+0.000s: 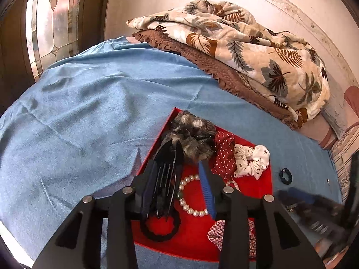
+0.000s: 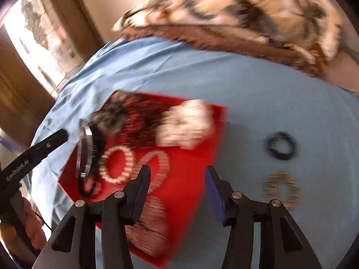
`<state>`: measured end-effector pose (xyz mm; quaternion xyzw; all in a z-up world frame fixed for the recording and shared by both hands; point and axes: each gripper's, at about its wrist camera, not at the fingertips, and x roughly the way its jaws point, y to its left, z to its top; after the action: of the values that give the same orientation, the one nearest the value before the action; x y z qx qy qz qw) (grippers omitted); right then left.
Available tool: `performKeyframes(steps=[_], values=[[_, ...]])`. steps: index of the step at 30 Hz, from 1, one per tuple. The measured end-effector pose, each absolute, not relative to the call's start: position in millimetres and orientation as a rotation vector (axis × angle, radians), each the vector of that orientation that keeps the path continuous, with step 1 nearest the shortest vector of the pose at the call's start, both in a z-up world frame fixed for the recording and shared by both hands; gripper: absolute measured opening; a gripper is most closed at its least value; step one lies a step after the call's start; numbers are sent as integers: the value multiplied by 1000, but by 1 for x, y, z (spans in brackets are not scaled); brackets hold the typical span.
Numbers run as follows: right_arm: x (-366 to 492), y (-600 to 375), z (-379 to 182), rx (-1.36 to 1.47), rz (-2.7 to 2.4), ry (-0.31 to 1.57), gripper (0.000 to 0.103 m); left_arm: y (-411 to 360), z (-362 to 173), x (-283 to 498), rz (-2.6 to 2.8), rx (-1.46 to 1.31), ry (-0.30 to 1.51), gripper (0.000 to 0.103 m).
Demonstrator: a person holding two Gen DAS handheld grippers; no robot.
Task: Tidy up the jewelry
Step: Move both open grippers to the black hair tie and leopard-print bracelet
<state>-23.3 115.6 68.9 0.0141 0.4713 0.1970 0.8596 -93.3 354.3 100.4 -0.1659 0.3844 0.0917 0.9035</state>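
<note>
A red tray [image 1: 263, 186] lies on the blue cloth and holds a grey scrunchie [image 1: 193, 134], a red dotted scrunchie [image 1: 223, 154], a white scrunchie [image 1: 251, 159], a pearl bracelet [image 1: 190, 204], a black hair tie [image 1: 160, 231] and a checked scrunchie [image 1: 215, 235]. My left gripper [image 1: 178, 170] is open over the tray; a black hair claw [image 1: 166, 172] leans on its left finger. My right gripper [image 2: 177, 174] is open and empty above the tray's [image 2: 190, 179] right part. The right wrist view is blurred. A small black hair tie [image 2: 280, 145] and a gold bracelet [image 2: 282, 190] lie on the cloth to the right.
A folded leaf-print blanket [image 1: 246, 51] on a brown quilt [image 1: 224, 76] lies at the back of the bed. A stained-glass window [image 1: 53, 18] is at the left. The blue cloth [image 1: 78, 112] spreads left of the tray.
</note>
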Motion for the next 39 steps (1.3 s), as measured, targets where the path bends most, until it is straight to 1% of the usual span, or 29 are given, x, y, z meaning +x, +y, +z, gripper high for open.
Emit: performKeyframes(steps=[3, 8, 11, 16, 17, 18, 19, 20, 21, 27, 32, 34, 35, 36, 39], values=[[-22, 60, 66, 33, 294, 986, 54, 345, 101, -96, 180, -322, 795, 38], [-10, -12, 43, 76, 146, 1060, 54, 328, 103, -96, 168, -272, 783, 40], [-6, -21, 27, 83, 145, 1084, 50, 319, 103, -94, 153, -247, 776, 40], [5, -11, 10, 71, 171, 1091, 48, 305, 101, -89, 136, -212, 778, 41], [7, -6, 7, 45, 169, 1092, 38, 303, 101, -88, 132, -207, 777, 41], [7, -3, 4, 24, 161, 1090, 24, 300, 101, -88, 128, -203, 775, 41], [7, -3, 4, -14, 142, 1078, 19, 297, 101, -88, 123, -198, 772, 41], [6, -3, 4, -34, 136, 1074, 11, 294, 102, -88, 117, -193, 769, 41], [4, -7, 5, -43, 129, 1077, 10, 290, 103, -89, 110, -188, 765, 41], [-14, -57, 5, -88, 29, 1084, 10, 251, 112, -99, 29, -123, 751, 42], [-33, -97, 7, -39, 67, 1060, 12, 206, 115, -92, -66, -111, 814, 44], [-38, -105, 8, -1, 91, 1045, 19, 182, 115, -85, -87, -84, 837, 46], [-40, -111, 9, 26, 110, 1036, 27, 169, 115, -78, -95, -64, 850, 48], [-42, -113, 8, 40, 121, 1029, 35, 161, 114, -73, -96, -50, 860, 53], [-43, -120, 6, 81, 156, 1024, 36, 131, 102, -48, -92, -7, 917, 54]])
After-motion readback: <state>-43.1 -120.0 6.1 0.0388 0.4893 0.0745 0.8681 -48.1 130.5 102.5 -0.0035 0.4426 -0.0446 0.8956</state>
